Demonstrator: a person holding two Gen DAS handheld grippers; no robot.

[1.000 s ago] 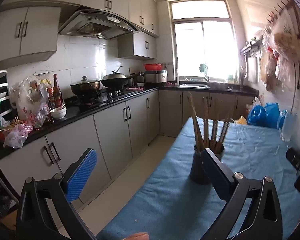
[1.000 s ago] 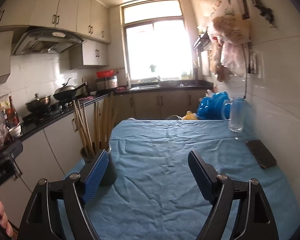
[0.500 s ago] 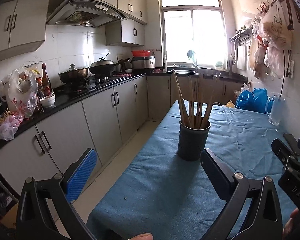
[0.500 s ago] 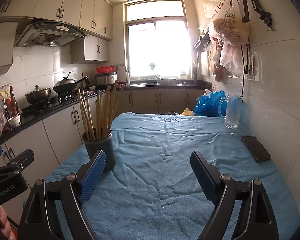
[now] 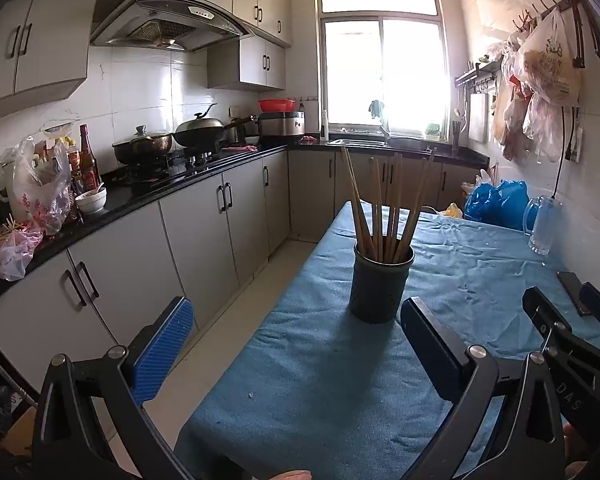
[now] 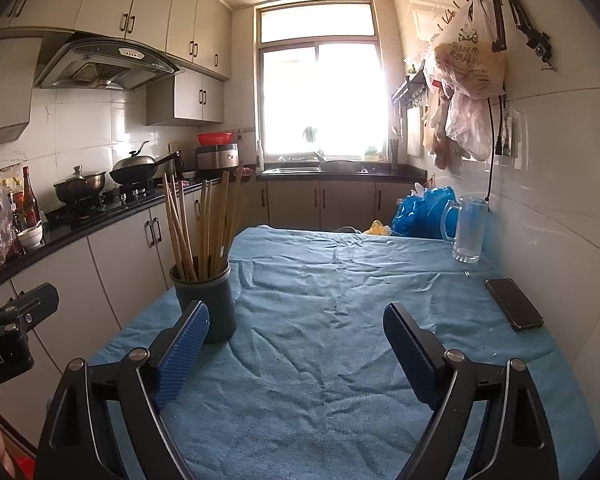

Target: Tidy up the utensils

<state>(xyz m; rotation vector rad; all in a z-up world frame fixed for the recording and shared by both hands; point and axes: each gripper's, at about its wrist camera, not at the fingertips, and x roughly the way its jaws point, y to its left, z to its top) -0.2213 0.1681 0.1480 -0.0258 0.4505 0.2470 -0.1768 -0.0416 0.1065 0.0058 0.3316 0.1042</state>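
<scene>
Fingers of the left gripper (image 5: 296, 316) stand wide apart with nothing between them, one blue ribbed pad (image 5: 162, 350) hanging over the floor off the table's edge, the other over the blue cloth (image 5: 324, 376). The right gripper (image 6: 296, 320) is likewise spread and empty above the same cloth; its left pad (image 6: 182, 354) overlaps the holder's foot in that view, though whether it touches cannot be told.

One dark round holder (image 5: 381, 286) stands upright on the cloth near the table's left edge, ahead of both grippers. It holds wooden chopsticks (image 5: 384, 206), roughly eight to ten, fanned outward; the exact count is unclear where they overlap.

Farther back on the right, one black phone (image 6: 514, 304) lies flat near the wall. Beyond it stands one clear glass mug (image 6: 466, 230), with one blue plastic bag (image 6: 422, 212) at the table's far end.

Along the left counter sit one white bowl (image 5: 91, 202), one lidded pot (image 5: 142, 146) and one wok (image 5: 200, 132).
</scene>
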